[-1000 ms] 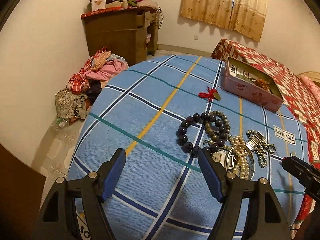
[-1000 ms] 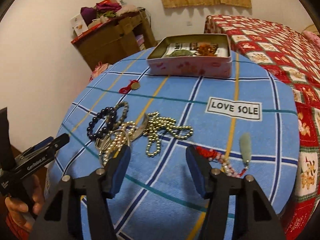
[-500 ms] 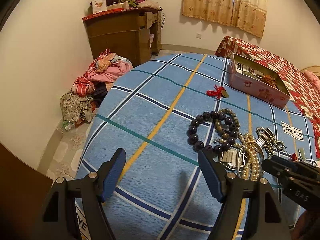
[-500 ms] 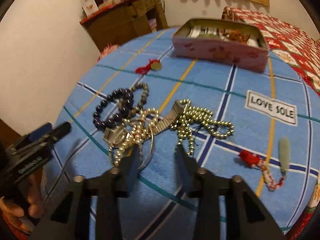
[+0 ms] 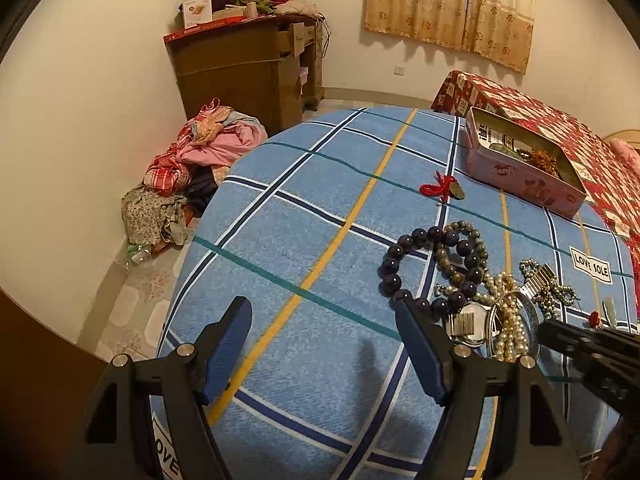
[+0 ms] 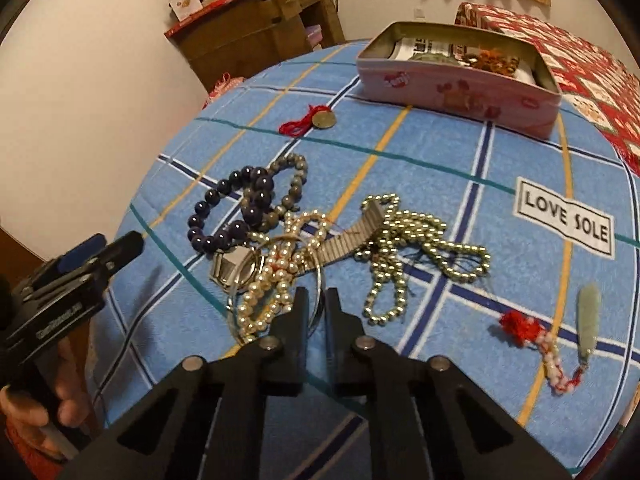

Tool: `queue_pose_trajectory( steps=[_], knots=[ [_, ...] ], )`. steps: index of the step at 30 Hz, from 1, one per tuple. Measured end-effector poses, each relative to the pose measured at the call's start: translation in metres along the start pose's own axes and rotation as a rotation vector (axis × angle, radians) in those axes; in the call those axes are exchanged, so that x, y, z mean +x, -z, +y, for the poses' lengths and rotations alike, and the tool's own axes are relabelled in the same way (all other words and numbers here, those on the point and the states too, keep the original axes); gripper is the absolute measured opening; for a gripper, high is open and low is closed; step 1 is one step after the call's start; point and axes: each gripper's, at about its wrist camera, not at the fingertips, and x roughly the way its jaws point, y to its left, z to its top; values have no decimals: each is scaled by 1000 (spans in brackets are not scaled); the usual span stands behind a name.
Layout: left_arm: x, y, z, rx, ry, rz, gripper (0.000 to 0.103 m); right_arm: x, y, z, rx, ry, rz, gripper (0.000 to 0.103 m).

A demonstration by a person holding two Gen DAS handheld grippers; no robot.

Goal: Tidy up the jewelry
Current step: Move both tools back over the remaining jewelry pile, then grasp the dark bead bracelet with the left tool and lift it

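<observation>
Change: over the last second my right tongs (image 6: 316,308) have been narrowing from wide apart to a thin slit while moving in on the jewelry heap; my left tongs (image 5: 324,344) have stayed wide apart.
Right tongs: the two tips are sitting either side of the near rim of a thin silver bangle (image 6: 319,280), nearly closed. I cannot tell whether they are pinching the wire yet or only bracketing it.
Left tongs: they are gaping wide with nothing between them, hovering over bare blue plaid cloth (image 5: 280,240) just left of the heap.
Meaning for the task: I judge a pick-up of the bangle is starting. Nothing from this heap is moving to the box yet.
Bangle position: it is lying flat at the near edge of the tangle, with a pearl strand (image 6: 272,280) draped across it and a wristwatch (image 6: 240,268) touching its left side.
Bangle axis: it is a ring, so no true long axis. Its plane is lying flat on the cloth, and the rim I am meeting is running roughly left to right across my tips.
Watch axis: its metal band is stretching up and to the right, toward the pink tin.
Neighbours: a dark bead bracelet (image 6: 224,216) is lying behind and left, a gold bead chain (image 6: 420,252) to the right.
Destination: the open pink tin (image 6: 460,96) is sitting at the far side, well apart from the heap.
Risk: I expect the pearls to drag along when the bangle lifts.
</observation>
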Motion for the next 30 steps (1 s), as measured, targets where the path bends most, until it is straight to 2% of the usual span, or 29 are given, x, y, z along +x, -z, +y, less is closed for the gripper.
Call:
queue_pose_trajectory(
  steps=[3,5,8,10,11,12,14,20,23,26,28,30],
  knots=[
    [5,-6,-1,6,7,3,74,-20,1,-6,0,-24,-25,9],
    [9,-11,-2,11,14,5,74,-30,3,-9,-13,-6,-34,9],
    [24,-23,-6,1,25,22,74,-31,4,-9,-10,-33,-41,10],
    [33,-28,-9,2,28,40,74,-25,2,-5,-11,-39,-39,15],
    [39,-32,-13,10,25,49,74,-21,0,-4,-13,-42,-32,23],
    [43,-33,-15,18,17,58,74,-17,-1,-3,-13,-35,-26,36],
    [50,-34,-21,46,-1,72,75,-14,-1,-2,-12,-26,-28,44],
    [69,-32,-25,59,13,121,74,2,-5,2,-40,10,-15,44],
    [72,-31,-27,65,8,115,75,12,-7,7,-80,52,-8,38],
    [74,-34,-29,61,20,121,75,17,-10,14,-125,109,-18,38],
    [74,-35,-31,64,25,120,75,24,-12,15,-131,107,13,33],
    [75,-35,-35,86,34,99,74,26,-10,19,-166,152,1,20]
  ],
)
